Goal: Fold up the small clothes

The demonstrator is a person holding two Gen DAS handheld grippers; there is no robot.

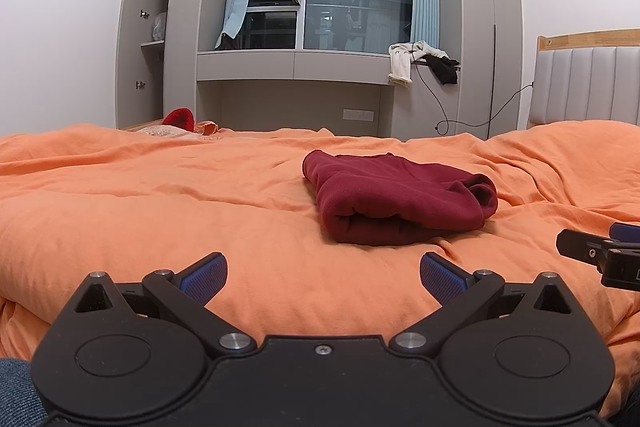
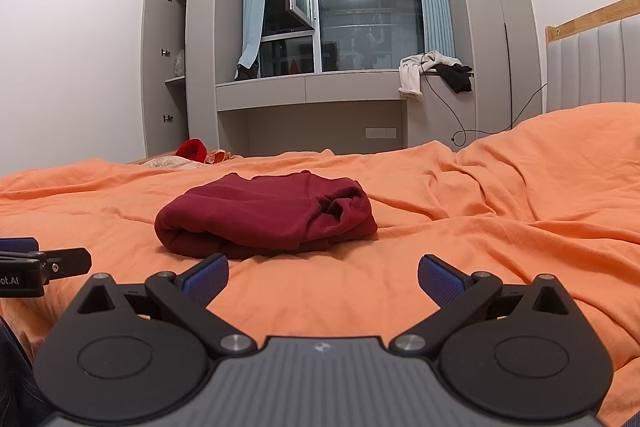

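A dark red garment (image 1: 396, 201) lies folded into a compact bundle on the orange bedcover (image 1: 160, 211). It also shows in the right wrist view (image 2: 266, 217). My left gripper (image 1: 323, 277) is open and empty, a little short of the bundle and left of it. My right gripper (image 2: 323, 277) is open and empty, just short of the bundle's near right edge. The right gripper's tip shows at the right edge of the left wrist view (image 1: 600, 251). The left gripper's tip shows at the left edge of the right wrist view (image 2: 44, 265).
A bright red item (image 1: 180, 117) and pale clothes lie at the bed's far left edge. White and black clothes (image 1: 420, 61) hang off the window ledge, with a cable below. A padded headboard (image 1: 588, 87) stands at the right. An open wardrobe door (image 1: 140, 27) is at the far left.
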